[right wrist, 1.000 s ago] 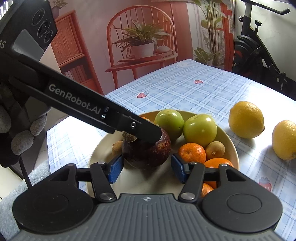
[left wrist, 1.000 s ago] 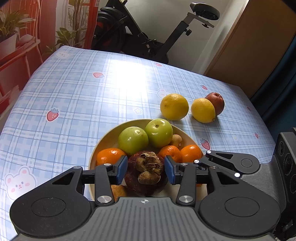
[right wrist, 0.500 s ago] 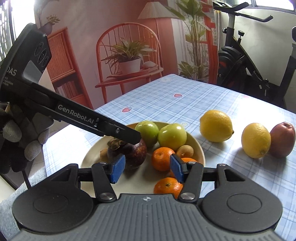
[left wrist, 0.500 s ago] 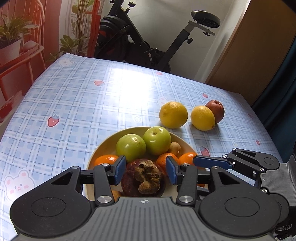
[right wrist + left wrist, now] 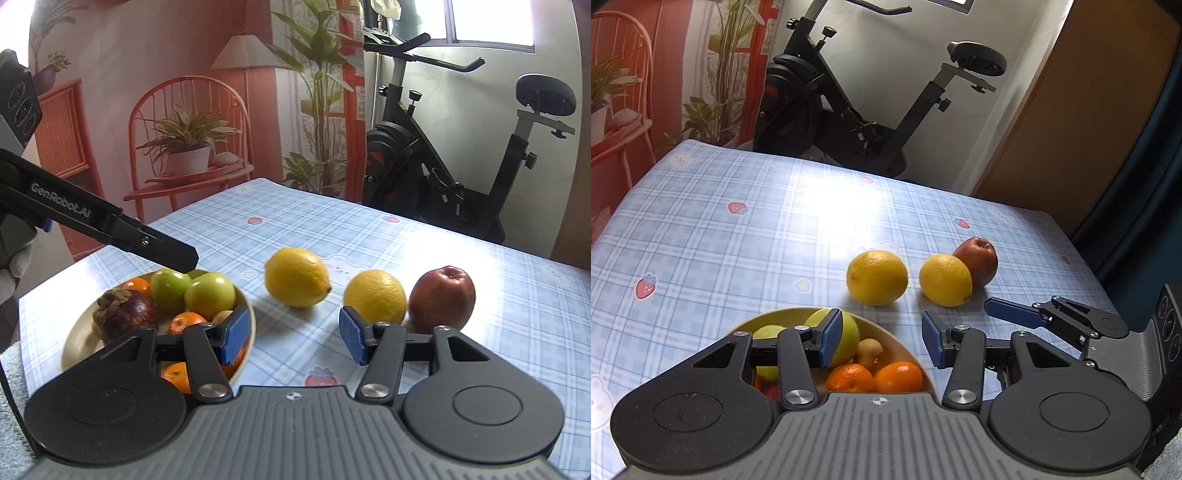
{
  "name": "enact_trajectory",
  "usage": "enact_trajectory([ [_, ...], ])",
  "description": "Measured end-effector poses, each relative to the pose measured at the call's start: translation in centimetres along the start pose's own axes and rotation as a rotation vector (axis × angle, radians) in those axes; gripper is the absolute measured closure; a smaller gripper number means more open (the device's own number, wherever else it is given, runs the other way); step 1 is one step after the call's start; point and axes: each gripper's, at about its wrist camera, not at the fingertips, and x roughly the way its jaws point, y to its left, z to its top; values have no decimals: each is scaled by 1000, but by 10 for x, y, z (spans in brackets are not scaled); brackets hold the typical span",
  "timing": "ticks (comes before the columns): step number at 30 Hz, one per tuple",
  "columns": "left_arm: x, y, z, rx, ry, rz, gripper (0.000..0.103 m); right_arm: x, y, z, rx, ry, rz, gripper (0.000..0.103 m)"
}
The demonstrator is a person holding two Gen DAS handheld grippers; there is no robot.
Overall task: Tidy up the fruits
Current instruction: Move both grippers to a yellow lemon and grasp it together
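A cream bowl [image 5: 79, 343] holds a dark mangosteen [image 5: 127, 310], two green apples [image 5: 210, 295], a kiwi and several oranges [image 5: 186, 321]. To its right on the checked cloth lie two lemons [image 5: 297, 277] [image 5: 375, 295] and a red apple [image 5: 441, 297]. My right gripper [image 5: 293, 339] is open and empty, low over the cloth between the bowl and the nearer lemon. Above the bowl's [image 5: 783, 314] right rim my left gripper [image 5: 881, 343] hangs open and empty; one of its fingers [image 5: 159, 247] reaches over the green apples. In the left wrist view the lemons [image 5: 877, 277] and red apple [image 5: 977, 260] lie ahead.
The table [image 5: 738, 240] wears a blue checked cloth with strawberry prints. An exercise bike [image 5: 849, 110] stands behind its far edge, a brown door at the right. A chair with a potted plant [image 5: 188, 147] is past the left edge. A gloved hand [image 5: 9, 273] holds the left gripper.
My left gripper has drawn back from the mangosteen, which stays in the bowl, and lifted. The right gripper has swung right, away from the bowl toward the lemons.
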Motion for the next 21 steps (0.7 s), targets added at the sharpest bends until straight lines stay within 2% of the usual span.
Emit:
enact_trajectory([
  [7, 25, -25, 20, 31, -6, 17, 53, 10, -27, -9, 46, -6, -51, 46],
  [16, 64, -46, 45, 33, 15, -9, 53, 27, -41, -14, 73, 8, -45, 47],
  [21, 95, -52, 49, 20, 63, -42, 53, 34, -45, -16, 99, 13, -32, 47],
])
